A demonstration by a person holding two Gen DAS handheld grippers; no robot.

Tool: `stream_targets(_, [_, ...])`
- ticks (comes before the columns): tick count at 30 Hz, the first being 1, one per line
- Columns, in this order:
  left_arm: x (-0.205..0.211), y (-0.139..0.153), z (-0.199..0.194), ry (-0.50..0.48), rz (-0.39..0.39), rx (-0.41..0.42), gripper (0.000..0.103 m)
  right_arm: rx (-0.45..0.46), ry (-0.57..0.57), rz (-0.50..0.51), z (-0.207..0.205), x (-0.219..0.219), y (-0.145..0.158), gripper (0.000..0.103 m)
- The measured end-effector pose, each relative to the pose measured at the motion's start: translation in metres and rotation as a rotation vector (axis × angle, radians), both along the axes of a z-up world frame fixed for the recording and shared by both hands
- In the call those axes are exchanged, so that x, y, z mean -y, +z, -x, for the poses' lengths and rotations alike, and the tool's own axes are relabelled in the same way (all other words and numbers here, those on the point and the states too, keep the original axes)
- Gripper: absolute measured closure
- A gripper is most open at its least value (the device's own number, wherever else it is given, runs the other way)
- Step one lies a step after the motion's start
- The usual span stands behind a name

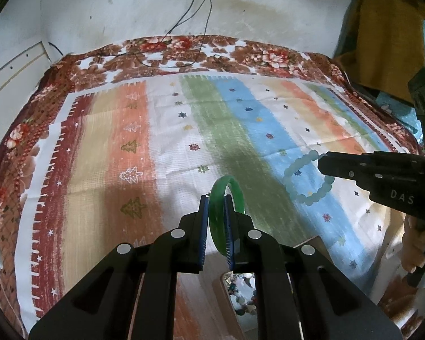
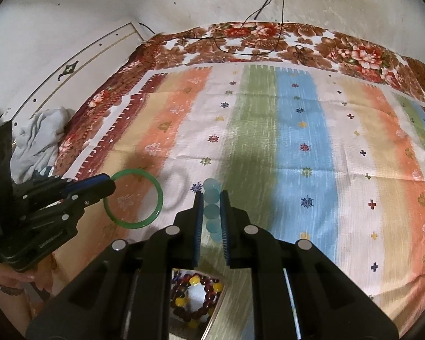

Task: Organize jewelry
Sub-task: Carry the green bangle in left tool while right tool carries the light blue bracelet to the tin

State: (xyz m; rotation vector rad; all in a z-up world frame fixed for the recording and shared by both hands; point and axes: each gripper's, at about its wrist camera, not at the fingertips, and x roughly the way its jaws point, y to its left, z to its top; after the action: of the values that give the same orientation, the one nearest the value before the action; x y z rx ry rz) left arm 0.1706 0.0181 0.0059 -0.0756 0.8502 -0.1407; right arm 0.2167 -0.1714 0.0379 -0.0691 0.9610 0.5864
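jewelry hangs clear of the striped cloth (image 1: 184, 130), green bangle (image 1: 226, 212) pinched in the left hand-held gripper (image 1: 216, 226), pale blue bead bracelet (image 2: 212, 209) pinched in the right hand-held gripper (image 2: 211, 221), likely for carrying to the near box (image 2: 195, 294).

We saw a striped cloth (image 1: 167, 130) in orange, green, blue and white spread over a brown floral bedsheet (image 1: 184, 48). Beyond the cloth's far edge, thin black cables (image 1: 204, 22) ran down a stained white wall (image 1: 113, 8) onto the sheet. A crumpled grey cloth (image 2: 39, 138) lay off its left side, and mustard-yellow fabric (image 1: 388, 36) hung past its right corner.
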Motion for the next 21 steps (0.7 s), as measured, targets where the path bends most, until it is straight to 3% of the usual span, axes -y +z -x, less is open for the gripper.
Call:
stream_targets(6, [0.005,0.006,0.014,-0.006,-0.009,0.022,0.093,0.040,0.007,0.000,0.019,0.004,0.008,0.090])
stream_targets(21, [0.020,0.013,0.055,-0.051,-0.009,0.050,0.093,0.028,0.058,-0.023,0.068,0.011,0.009,0.090])
